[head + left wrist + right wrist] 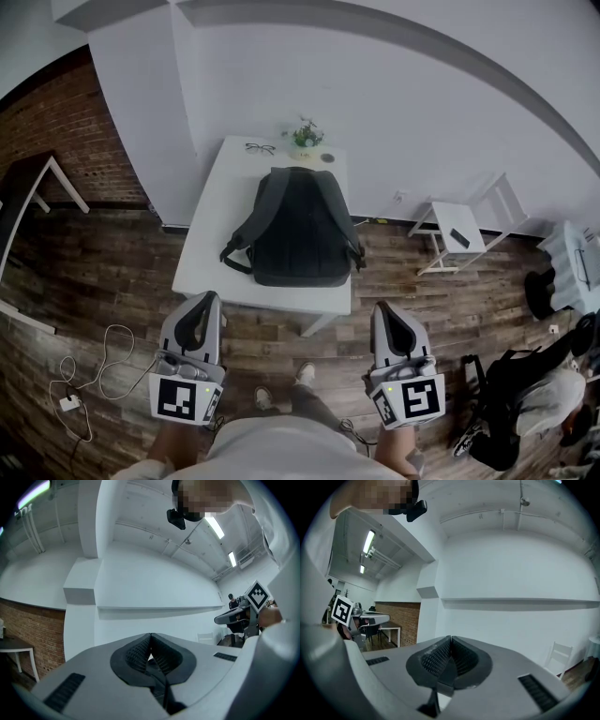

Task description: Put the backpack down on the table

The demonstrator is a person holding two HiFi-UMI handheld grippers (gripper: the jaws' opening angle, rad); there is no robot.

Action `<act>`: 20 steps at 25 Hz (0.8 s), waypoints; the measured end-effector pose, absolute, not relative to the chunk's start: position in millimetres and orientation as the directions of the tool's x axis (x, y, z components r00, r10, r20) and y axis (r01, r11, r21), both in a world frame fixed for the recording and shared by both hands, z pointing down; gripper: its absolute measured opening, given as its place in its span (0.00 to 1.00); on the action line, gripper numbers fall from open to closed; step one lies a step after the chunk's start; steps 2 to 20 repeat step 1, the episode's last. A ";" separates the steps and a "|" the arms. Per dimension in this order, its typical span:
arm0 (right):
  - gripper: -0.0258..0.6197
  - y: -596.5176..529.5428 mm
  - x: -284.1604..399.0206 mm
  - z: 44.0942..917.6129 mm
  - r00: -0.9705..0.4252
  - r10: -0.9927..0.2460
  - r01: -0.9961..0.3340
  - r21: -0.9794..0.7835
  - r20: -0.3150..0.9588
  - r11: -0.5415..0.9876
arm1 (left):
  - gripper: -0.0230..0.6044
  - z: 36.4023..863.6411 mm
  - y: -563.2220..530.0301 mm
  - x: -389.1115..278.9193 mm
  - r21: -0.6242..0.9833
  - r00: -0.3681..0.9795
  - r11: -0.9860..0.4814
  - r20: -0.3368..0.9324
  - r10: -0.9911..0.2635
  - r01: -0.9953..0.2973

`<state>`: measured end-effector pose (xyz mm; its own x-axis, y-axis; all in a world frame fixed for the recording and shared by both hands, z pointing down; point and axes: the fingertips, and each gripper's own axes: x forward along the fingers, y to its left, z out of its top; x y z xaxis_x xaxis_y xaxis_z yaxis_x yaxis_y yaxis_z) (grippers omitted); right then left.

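A dark backpack (301,227) lies flat on the white table (211,234), straps spread to both sides. My left gripper (208,298) hangs shut short of the table's near left corner and holds nothing. On the other side, my right gripper (383,309) is shut too and empty, just off the near right corner. Both point level toward the white wall. In the left gripper view the jaws meet at the tip of the left gripper (150,634); in the right gripper view the right gripper (450,638) looks the same. The backpack shows in neither gripper view.
A small potted plant (306,138) and a pair of glasses (260,148) sit at the table's far edge. A white chair (461,225) stands to the right, a black bag (511,394) on the floor at lower right, and a cable (89,370) at lower left.
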<state>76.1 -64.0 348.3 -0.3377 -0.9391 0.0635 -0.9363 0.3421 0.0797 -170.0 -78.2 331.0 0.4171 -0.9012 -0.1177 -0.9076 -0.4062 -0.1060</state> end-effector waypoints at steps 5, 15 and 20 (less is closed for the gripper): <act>0.10 -64.1 74.9 347.9 -0.338 -0.939 -0.936 0.081 0.064 0.343 | 0.06 330.5 -78.4 -170.8 -0.106 0.418 -0.407 -0.118 -0.901 -0.907; 0.10 -64.1 74.9 347.9 -0.338 -0.939 -0.936 0.081 0.064 0.343 | 0.06 330.5 -78.4 -170.8 -0.106 0.418 -0.407 -0.118 -0.901 -0.907; 0.10 -64.1 74.9 347.9 -0.338 -0.939 -0.936 0.081 0.064 0.343 | 0.06 330.5 -78.4 -170.8 -0.106 0.418 -0.407 -0.118 -0.901 -0.907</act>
